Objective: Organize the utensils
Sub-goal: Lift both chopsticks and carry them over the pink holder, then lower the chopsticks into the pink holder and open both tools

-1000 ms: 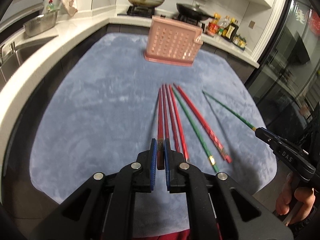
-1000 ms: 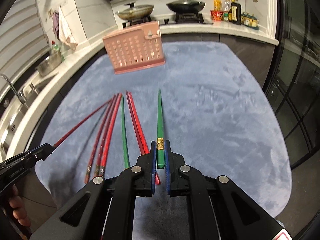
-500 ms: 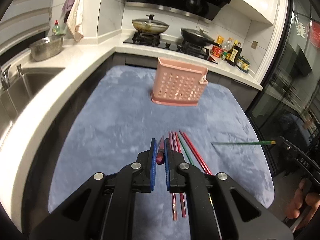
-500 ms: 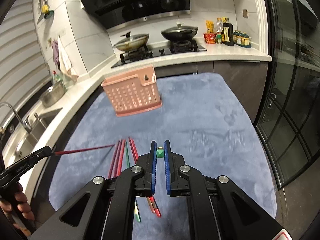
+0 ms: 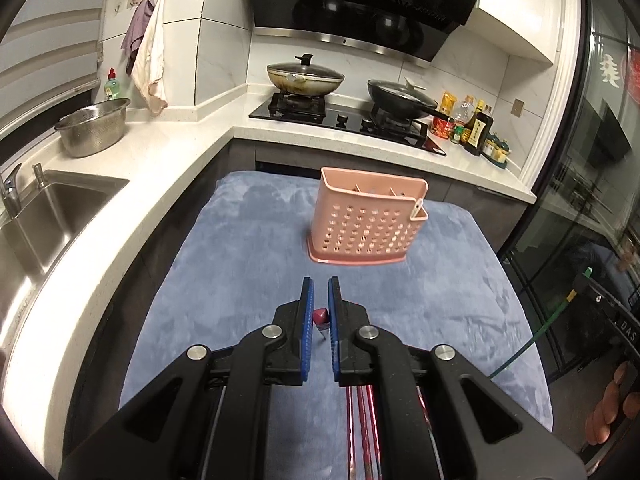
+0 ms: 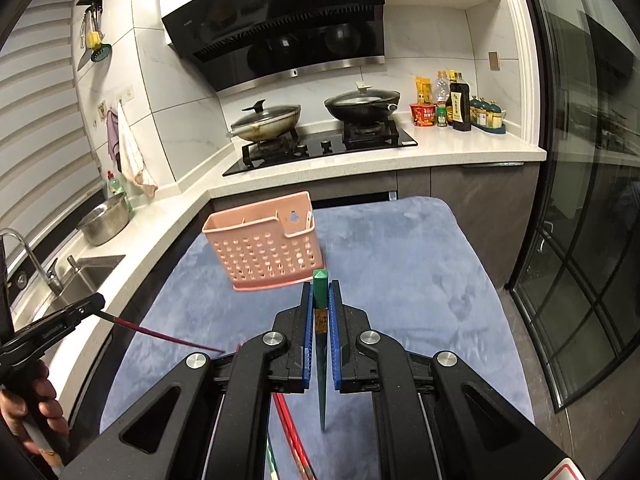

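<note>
Red chopstick [image 5: 321, 316] mostly hidden behind left gripper [image 5: 319, 300] fingers [image 5: 307, 312].

I'm looking into a home kitchen. A black range hood [image 6: 280, 36] hangs over a gas hob [image 6: 320, 148] carrying two lidded pans [image 6: 266, 120], and sauce bottles [image 6: 460, 104] crowd the white bench [image 6: 460, 152] beside it. On my left the bench turns a corner past a steel bowl [image 5: 93, 131] and a soap bottle [image 5: 112, 86] to a steel sink [image 5: 44, 216] with a tap [image 6: 20, 248]. Cloths [image 5: 150, 60] hang from wall hooks on white tile, with slatted blinds [image 6: 36, 128] by the sink. A pink utensil basket [image 5: 366, 220] stands on a blue mat [image 5: 248, 248], and glass doors [image 6: 580, 240] close off the right side.
</note>
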{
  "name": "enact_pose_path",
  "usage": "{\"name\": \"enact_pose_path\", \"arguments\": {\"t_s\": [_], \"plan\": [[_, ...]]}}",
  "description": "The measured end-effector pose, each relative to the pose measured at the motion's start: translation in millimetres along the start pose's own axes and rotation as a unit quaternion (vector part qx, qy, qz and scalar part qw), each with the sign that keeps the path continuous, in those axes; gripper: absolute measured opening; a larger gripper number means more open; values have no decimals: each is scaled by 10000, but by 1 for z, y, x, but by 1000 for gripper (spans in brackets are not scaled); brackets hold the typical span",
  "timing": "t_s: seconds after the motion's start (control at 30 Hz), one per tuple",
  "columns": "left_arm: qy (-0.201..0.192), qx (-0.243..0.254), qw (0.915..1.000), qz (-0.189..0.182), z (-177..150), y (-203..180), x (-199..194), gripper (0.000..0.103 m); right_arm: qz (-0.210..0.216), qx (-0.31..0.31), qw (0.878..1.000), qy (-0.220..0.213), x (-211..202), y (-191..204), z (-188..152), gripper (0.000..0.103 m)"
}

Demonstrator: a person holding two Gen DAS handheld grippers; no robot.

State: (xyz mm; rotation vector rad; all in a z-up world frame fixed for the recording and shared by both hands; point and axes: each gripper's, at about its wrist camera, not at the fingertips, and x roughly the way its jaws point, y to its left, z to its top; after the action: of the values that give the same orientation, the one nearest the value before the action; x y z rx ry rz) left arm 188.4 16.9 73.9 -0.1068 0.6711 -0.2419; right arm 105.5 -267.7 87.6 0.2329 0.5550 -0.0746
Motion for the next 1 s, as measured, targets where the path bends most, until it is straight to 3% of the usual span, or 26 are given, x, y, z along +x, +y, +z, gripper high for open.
{"name": "enact_pose_path", "arguments": {"t_s": [0.3,0.5,0.8,1.0], "plan": [[-325,190,9992,-96,45,-13,4,7,213,30,9995,-232,11,5,37,7],[-766,318,9963,-214,88,-28,-1,7,651,206,9968,-407,27,11,80,7],[-1684,238,9851,-271,171,-39,-3,7,1014,151,9914,-814,63,33,150,7],[-1997,226,9793,-231,205,-42,13,7,1110,184,9881,-1052,91,44,184,7]]}}
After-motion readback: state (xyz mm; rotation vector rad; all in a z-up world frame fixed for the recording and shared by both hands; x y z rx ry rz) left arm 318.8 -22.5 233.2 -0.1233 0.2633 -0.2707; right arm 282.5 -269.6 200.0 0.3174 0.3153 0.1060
